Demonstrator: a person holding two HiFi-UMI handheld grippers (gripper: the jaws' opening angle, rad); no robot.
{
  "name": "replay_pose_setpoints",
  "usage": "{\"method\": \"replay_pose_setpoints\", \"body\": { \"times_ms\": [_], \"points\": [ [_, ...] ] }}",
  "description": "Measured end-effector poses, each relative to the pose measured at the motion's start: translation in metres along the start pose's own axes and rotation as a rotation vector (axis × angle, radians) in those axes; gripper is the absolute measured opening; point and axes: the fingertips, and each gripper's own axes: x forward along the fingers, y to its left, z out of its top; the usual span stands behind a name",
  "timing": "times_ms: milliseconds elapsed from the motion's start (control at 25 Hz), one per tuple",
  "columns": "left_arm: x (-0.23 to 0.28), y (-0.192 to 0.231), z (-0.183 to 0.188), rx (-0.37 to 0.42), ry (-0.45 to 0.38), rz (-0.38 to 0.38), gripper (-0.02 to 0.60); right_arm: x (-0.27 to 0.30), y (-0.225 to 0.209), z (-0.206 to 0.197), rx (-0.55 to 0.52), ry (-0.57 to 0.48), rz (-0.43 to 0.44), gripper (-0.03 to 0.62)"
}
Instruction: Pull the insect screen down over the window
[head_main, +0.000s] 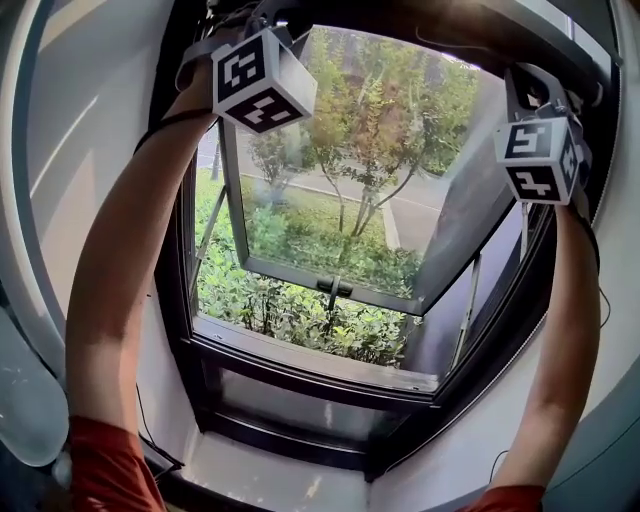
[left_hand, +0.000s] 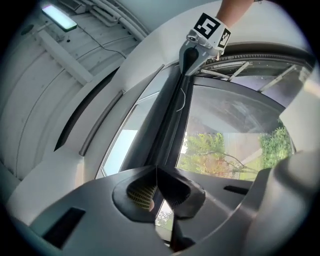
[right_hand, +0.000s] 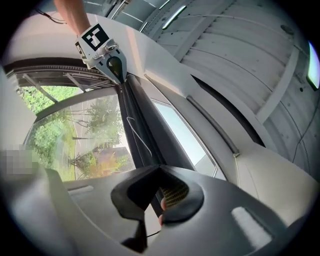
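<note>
— Black framing is seen round the window (head_main: 300, 375); where is the insect screen to be found?

— The insect screen (left_hand: 169, 125) is made out only as a dark bar along the top of the window; it is spanned from one hand-held gripper to the other; a thin pale cord (left_hand: 183, 100) is seen lying against it.

— How is the left hand-held gripper (left_hand: 156, 192) held?

— It is held high at the window's top left corner, pointed along the bar; its jaws are pressed together, tip to tip; whether anything thin is pinched between them cannot be told.

— And the right hand-held gripper (right_hand: 160, 192)?

— It is held at the top right corner, well apart from the left one; its jaws are likewise closed against each other, with the bar just beyond them.

— What is shown below?

— Both bare arms (head_main: 115, 270) are stretched upward; red sleeves (head_main: 110, 465) are seen at the bottom; the glazed sash (head_main: 290, 272) is tilted outward at its lower edge; a dark handle (head_main: 335, 288) is fixed to its bottom rail; green trees (head_main: 375, 130) are seen through the glass.
</note>
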Motion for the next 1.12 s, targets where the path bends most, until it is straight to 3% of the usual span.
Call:
{"method": "replay_pose_setpoints", "body": {
  "times_ms": [160, 640, 1120],
  "points": [
    [0.009, 0.000, 0.000, 0.080, 0.026, -0.023, 0.003, 0.013, 0.001, -0.009, -0.096, 0.050, 0.027, 0.011],
    [0.030, -0.004, 0.008, 0.194, 0.066, -0.068, 0.011, 0.023, -0.006, -0.015, -0.143, 0.084, 0.052, 0.031],
    [0.043, -0.007, 0.010, 0.218, 0.088, -0.113, 0.032, 0.021, -0.001, -0.012, -0.176, 0.062, 0.117, 0.058]
  ]
}}
